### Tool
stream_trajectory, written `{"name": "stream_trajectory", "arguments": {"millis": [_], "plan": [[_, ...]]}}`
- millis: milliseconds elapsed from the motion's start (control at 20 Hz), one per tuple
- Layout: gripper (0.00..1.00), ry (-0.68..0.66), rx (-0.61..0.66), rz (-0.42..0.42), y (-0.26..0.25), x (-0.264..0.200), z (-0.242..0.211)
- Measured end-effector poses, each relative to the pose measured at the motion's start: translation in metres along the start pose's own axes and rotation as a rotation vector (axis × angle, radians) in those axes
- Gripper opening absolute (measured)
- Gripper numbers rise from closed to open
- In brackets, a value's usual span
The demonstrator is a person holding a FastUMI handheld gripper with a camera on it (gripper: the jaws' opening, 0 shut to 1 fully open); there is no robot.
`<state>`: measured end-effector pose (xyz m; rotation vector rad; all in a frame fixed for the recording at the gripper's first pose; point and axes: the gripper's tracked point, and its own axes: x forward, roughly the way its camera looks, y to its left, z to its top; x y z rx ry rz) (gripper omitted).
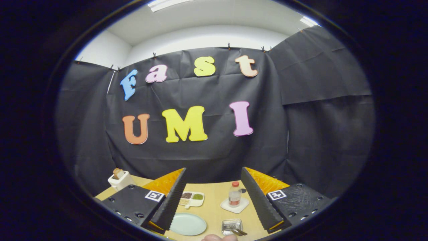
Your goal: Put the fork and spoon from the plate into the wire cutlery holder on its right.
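My gripper [213, 169] is open and held high above the wooden table [214, 211], with its fingers spread wide and nothing between them. Far below, between the fingers, lies a pale green plate [188, 223] whose visible surface is bare. Just right of the plate stands the small metal wire cutlery holder [232, 226]. Dark cutlery handles [238, 231] stick out of it toward the near right. Which piece is the fork and which the spoon is too small to tell.
Beyond the plate sits a white divided dish [191, 198] with seeds and grains. A small red-capped bottle [235, 196] stands on a white coaster beyond the holder. A white box [120, 180] with a wooden piece is at the far left. A person's fingertips [219, 238] show nearest me.
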<state>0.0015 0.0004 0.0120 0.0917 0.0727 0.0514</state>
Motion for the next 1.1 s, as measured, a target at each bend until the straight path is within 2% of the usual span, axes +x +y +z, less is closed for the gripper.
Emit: {"name": "stream_trajectory", "arguments": {"millis": [750,1100], "plan": [[0.96,-0.070,0.004,-0.067,-0.010,-0.001,0.014],[0.96,-0.071,-0.009,-0.053,-0.003,-0.004,0.015]]}}
